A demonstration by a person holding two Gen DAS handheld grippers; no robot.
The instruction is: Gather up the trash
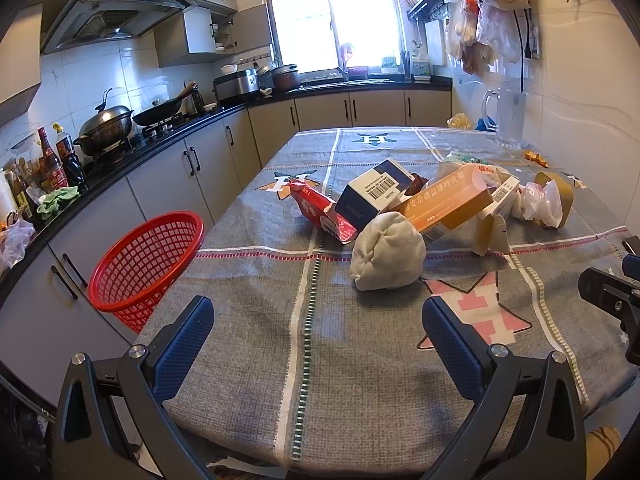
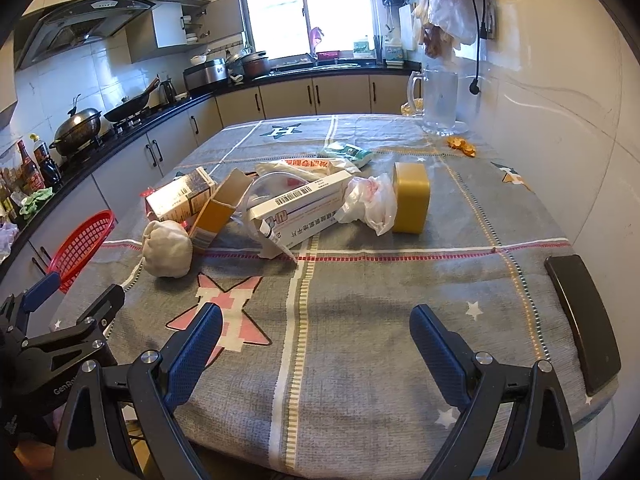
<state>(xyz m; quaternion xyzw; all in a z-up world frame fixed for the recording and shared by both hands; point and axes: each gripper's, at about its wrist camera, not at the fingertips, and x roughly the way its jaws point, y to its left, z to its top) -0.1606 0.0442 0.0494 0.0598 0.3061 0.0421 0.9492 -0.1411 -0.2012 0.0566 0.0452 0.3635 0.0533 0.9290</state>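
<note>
A heap of trash lies mid-table: a crumpled white wad, a red snack wrapper, a navy and white box, an orange box, a white medicine box, a plastic bag and a mustard container. A red mesh basket stands off the table's left edge. My left gripper is open and empty, short of the wad. My right gripper is open and empty over the near cloth.
The table wears a grey star-print cloth. A glass pitcher and orange peel sit at the far right by the wall. A black phone lies at the right edge. Kitchen counter with pots runs along the left.
</note>
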